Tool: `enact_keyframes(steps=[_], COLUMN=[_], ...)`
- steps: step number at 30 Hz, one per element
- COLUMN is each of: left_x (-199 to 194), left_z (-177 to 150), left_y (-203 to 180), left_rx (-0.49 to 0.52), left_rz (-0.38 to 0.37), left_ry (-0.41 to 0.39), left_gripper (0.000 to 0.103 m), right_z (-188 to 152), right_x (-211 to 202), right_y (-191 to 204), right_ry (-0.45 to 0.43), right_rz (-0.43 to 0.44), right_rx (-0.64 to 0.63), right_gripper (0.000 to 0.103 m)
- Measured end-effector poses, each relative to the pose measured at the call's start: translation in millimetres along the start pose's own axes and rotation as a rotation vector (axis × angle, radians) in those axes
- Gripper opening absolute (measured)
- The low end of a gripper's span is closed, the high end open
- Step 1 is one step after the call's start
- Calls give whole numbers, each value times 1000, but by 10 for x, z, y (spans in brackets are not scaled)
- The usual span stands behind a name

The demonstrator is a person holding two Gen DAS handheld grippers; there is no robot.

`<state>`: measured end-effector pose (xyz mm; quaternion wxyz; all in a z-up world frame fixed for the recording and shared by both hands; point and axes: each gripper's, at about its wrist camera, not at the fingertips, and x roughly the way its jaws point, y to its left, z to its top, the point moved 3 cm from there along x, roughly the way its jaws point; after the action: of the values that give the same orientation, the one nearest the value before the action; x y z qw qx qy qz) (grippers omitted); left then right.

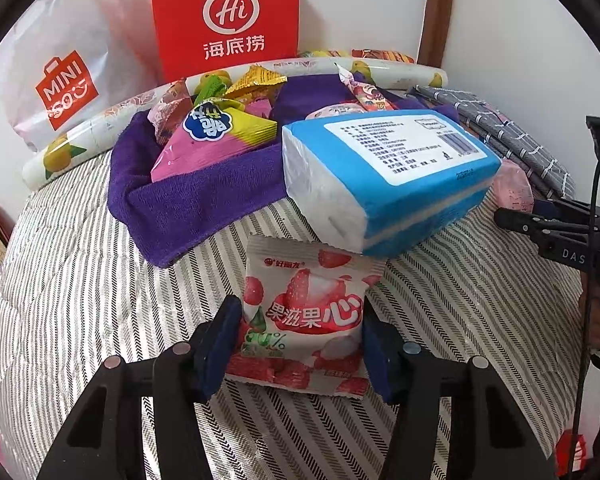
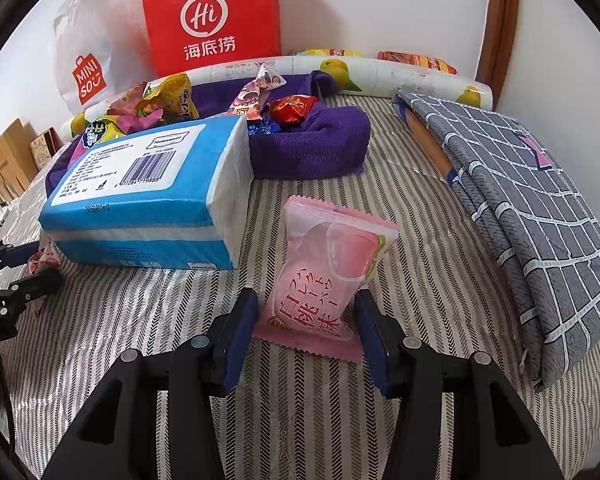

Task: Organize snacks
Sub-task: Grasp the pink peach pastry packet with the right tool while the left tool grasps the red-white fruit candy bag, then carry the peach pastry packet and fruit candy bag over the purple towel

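Observation:
In the left wrist view my left gripper [image 1: 300,320] is shut on a strawberry-lychee snack packet [image 1: 306,312], with a pad pressed against each side. In the right wrist view my right gripper [image 2: 306,314] is shut on a pink peach snack packet [image 2: 328,264]. Both packets are at the striped bed cover [image 2: 400,220]. A purple towel [image 1: 204,192] folded into a nest holds several snack packets [image 1: 216,136]; it also shows in the right wrist view [image 2: 312,148]. The right gripper's body shows at the right edge of the left wrist view [image 1: 556,232].
A blue-and-white tissue pack [image 1: 388,176] lies against the towel, just beyond both packets. A red paper bag [image 1: 228,16] and a white Miniso bag [image 1: 64,88] stand at the wall. A folded grey checked cloth [image 2: 520,208] lies on the right. A lemon-print roll [image 2: 380,72] runs along the back.

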<state>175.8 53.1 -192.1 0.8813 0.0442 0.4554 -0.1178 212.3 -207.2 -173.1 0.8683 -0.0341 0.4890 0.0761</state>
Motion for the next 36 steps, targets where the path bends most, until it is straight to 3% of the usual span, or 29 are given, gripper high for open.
enact_keyframes(steps=[16,36], left_x=[-121,-713], left_z=[-12,249], left_y=[62,0], left_rx=[-45,-71], left_rz=[-64,-105], left_ry=[-9,-78], left_gripper=[52,52], right_z=[-46,201], right_x=[-240,-976], right_y=[55,373], right_ry=[-33,-163], right_rz=[-29,77], right_rx=[-12,8], right_gripper=[45,45])
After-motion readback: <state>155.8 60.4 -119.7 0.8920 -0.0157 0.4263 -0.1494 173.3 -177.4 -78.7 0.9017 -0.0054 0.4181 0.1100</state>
